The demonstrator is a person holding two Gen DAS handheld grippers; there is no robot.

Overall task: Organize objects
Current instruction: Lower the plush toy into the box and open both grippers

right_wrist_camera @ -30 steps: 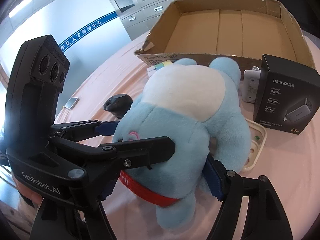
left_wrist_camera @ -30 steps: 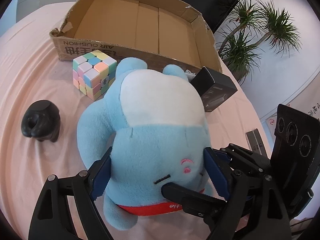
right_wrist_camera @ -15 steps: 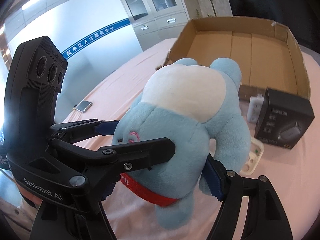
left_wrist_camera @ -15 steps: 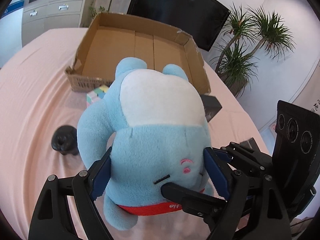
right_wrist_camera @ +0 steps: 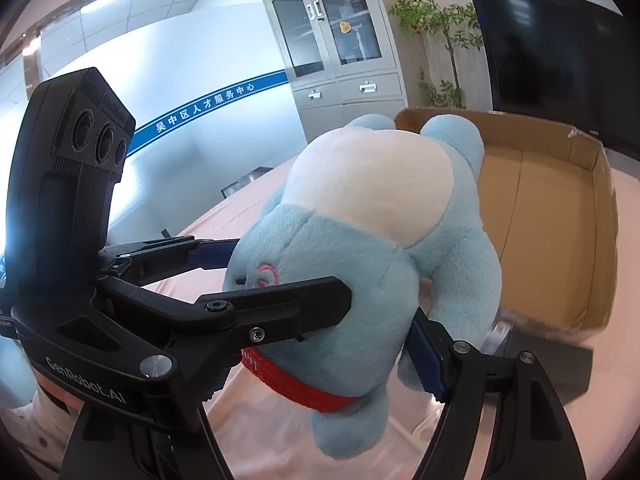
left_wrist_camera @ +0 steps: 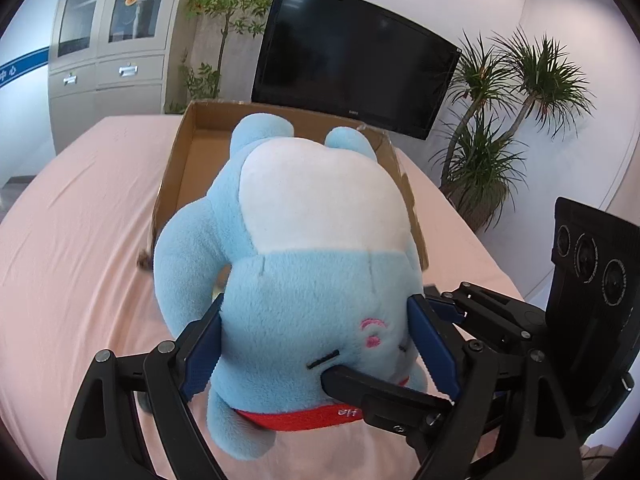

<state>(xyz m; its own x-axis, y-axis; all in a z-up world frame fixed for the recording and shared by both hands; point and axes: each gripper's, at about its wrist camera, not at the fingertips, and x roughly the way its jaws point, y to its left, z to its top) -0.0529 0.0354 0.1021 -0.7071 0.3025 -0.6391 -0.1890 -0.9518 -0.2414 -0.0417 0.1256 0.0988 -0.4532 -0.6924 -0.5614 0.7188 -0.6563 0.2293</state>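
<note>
Both your left gripper [left_wrist_camera: 316, 344] and right gripper [right_wrist_camera: 380, 312] clamp the blue plush toy [left_wrist_camera: 304, 240], held above the pink table [left_wrist_camera: 80, 240]. Keep both squeezes even; carry it over the cardboard box [right_wrist_camera: 552, 216] rim before lowering.

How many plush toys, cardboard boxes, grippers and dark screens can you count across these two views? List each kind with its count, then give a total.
plush toy: 1
cardboard box: 1
grippers, the left gripper and the right gripper, both clamped on the plush toy: 2
screen: 1
Total: 5
</note>
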